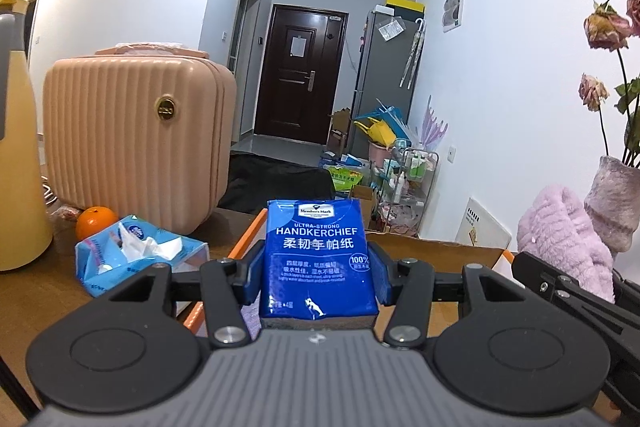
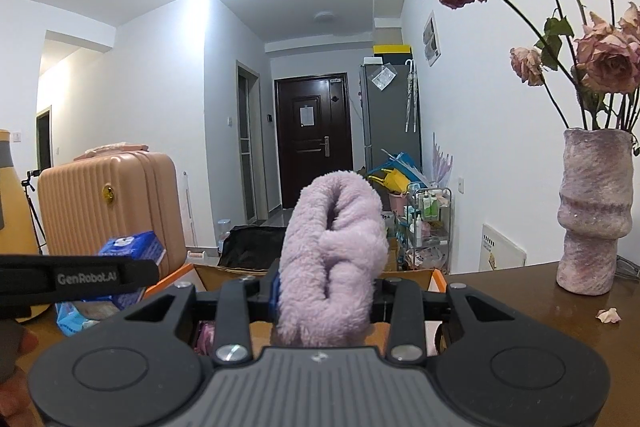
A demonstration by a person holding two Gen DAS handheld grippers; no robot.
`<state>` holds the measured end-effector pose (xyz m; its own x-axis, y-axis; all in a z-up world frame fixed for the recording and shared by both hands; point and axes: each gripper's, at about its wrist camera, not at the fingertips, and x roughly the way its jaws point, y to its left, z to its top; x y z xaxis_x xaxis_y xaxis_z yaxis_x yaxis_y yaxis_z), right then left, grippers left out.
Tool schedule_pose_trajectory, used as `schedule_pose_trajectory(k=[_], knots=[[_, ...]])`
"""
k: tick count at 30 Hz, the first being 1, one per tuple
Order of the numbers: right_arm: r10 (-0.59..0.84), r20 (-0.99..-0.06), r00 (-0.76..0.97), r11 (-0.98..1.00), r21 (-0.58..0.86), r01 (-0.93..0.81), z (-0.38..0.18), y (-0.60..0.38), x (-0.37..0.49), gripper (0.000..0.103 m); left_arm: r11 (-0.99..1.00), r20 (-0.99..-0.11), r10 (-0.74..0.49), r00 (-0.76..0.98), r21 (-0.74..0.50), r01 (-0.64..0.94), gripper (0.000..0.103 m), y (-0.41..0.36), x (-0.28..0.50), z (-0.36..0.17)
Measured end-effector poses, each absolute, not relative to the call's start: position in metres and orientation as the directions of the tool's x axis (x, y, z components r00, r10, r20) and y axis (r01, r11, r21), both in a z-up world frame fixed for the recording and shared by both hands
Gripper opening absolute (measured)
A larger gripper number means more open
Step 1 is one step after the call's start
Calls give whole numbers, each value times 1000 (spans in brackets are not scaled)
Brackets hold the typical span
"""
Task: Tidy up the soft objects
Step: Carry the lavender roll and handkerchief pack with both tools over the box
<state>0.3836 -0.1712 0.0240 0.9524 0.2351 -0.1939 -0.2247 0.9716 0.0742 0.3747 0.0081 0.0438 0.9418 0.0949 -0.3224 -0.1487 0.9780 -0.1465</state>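
Note:
My left gripper (image 1: 318,275) is shut on a blue handkerchief tissue pack (image 1: 318,259), held upright above an open cardboard box with orange edges (image 1: 248,231). My right gripper (image 2: 326,287) is shut on a folded fluffy lilac towel (image 2: 332,259), held upright above the same box (image 2: 438,277). The towel also shows at the right of the left wrist view (image 1: 568,243). The blue pack shows at the left of the right wrist view (image 2: 134,247), behind the left gripper's strap.
A wooden table (image 1: 36,291) carries an open soft tissue pack (image 1: 140,251), an orange (image 1: 96,221), a pink ribbed case (image 1: 132,143), a yellow bottle (image 1: 18,147) and a vase of dried roses (image 2: 594,211). A petal (image 2: 608,315) lies near the vase.

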Motion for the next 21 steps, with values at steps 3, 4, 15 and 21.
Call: schedule_pose_trajectory(k=[3,4,15,21], knots=[[241,-203,949,970,74,-231,24,-171,391,35,979,-326,94,941,-139,-146,53,7,384,42],[243,-206,948,970,74,-233,23,-170,394,35,980,-326,94,941,-136,-145,53,6,387,41],[261,-270,927,965,76,-250,14,-170,417,35,983,-339,109,935,-103,-152,53,7,408,34],[250,-319,914,968,71,-240,3,-169,426,35,985,-345,125,930,-70,-158,53,4,416,26]])
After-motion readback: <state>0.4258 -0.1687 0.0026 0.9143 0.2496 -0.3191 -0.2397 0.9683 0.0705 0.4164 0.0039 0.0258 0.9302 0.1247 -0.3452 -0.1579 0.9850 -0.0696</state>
